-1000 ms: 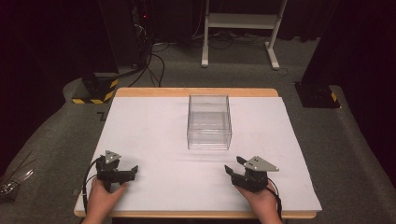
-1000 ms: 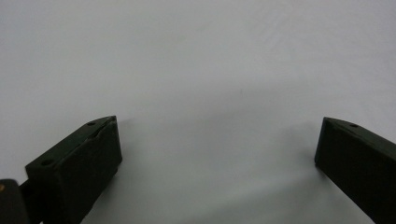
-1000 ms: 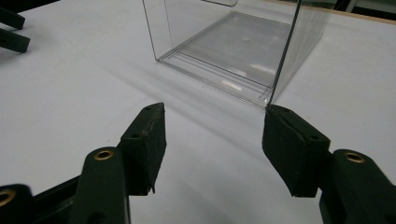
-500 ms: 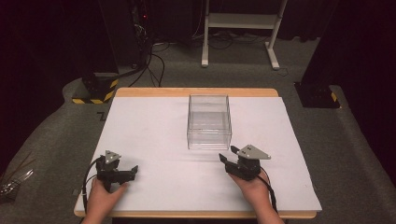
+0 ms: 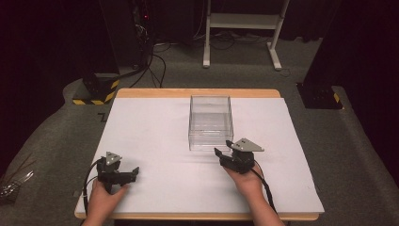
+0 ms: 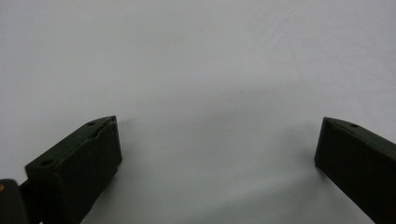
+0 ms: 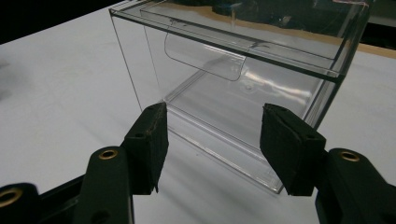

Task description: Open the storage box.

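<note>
A clear plastic box (image 5: 210, 121) stands on the white table cover (image 5: 155, 132), at the middle toward the back. In the right gripper view its front face carries a curved clear handle (image 7: 205, 58) near the top, like a drawer front. My right gripper (image 5: 222, 148) is open just in front of the box's near right corner, its jaws apart and pointing at the lower front face (image 7: 212, 135), with nothing between them. My left gripper (image 5: 133, 173) rests near the table's front left, open over bare white surface (image 6: 215, 140).
The wooden table edge (image 5: 197, 92) shows at the back. Beyond it stand a white metal frame (image 5: 242, 21) and black equipment with cables (image 5: 141, 42) on grey carpet. A yellow-black striped base (image 5: 96, 92) sits off the back left corner.
My right gripper has moved forward and left, from the table's front right up to the box's near face. The left gripper has stayed put.
</note>
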Action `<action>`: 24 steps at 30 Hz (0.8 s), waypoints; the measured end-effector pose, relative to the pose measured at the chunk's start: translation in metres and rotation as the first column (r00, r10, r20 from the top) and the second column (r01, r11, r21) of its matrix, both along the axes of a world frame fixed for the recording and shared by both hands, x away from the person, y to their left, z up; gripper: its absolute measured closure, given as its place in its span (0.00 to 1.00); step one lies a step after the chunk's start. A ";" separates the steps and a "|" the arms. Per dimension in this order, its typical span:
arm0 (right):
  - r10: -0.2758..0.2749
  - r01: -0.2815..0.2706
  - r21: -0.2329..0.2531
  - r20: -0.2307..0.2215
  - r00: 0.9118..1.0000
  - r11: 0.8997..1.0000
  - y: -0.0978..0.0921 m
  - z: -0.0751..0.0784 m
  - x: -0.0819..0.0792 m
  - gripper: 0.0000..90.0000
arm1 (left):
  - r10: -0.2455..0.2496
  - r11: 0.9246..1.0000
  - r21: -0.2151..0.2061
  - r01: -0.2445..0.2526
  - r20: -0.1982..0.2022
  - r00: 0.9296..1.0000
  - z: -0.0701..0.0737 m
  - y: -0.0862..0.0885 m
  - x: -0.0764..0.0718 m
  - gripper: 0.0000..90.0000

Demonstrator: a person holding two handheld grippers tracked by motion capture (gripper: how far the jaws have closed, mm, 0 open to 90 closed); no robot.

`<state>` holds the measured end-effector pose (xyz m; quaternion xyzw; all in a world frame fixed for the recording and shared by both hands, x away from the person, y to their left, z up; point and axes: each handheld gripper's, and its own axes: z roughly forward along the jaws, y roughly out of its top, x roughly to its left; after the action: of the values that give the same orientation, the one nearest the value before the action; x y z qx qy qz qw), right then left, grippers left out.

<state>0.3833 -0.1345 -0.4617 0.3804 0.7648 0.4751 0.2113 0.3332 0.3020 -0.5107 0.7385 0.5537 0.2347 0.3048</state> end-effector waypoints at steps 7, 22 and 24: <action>-0.003 0.004 0.018 -0.007 1.000 1.000 0.007 -0.003 0.012 0.47 | 0.000 1.000 0.001 0.000 0.001 1.000 0.000 0.000 0.000 0.01; 0.029 -0.028 0.055 -0.017 0.999 0.998 0.012 -0.004 0.029 0.60 | 0.000 1.000 0.000 0.000 0.000 1.000 0.000 0.000 0.000 0.01; 0.036 -0.034 0.060 -0.021 0.999 0.998 0.011 -0.005 0.031 0.63 | 0.000 1.000 0.000 0.000 0.000 1.000 0.000 0.000 0.000 0.01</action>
<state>0.4146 -0.1231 -0.4668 0.3784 0.7591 0.4971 0.1829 0.3332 0.3021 -0.5107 0.7385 0.5537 0.2346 0.3049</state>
